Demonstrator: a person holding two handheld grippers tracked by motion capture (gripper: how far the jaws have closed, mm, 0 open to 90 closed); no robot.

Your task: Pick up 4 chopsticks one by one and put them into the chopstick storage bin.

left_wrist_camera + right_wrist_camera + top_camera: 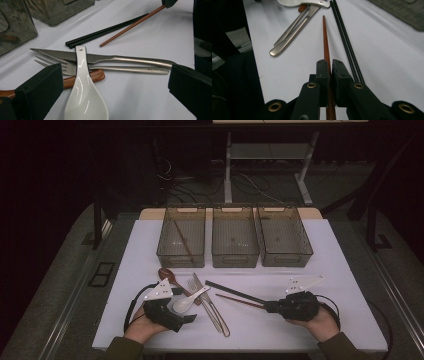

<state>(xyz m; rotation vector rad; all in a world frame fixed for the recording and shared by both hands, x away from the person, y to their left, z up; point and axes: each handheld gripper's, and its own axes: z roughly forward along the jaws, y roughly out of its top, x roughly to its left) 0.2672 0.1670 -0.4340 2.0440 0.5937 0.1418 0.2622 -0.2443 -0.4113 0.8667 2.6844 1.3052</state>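
The right gripper [329, 65] is clamped on a brown chopstick [325, 40] lying just beside the black chopsticks [344, 37]. The left gripper [115, 80] stands wide open around the white ceramic spoon [83, 90], near those black chopsticks.

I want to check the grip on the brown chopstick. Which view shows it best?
The right gripper view: the right gripper is shut on the brown chopstick, close up. The left gripper view shows its far end; the high view shows it small.
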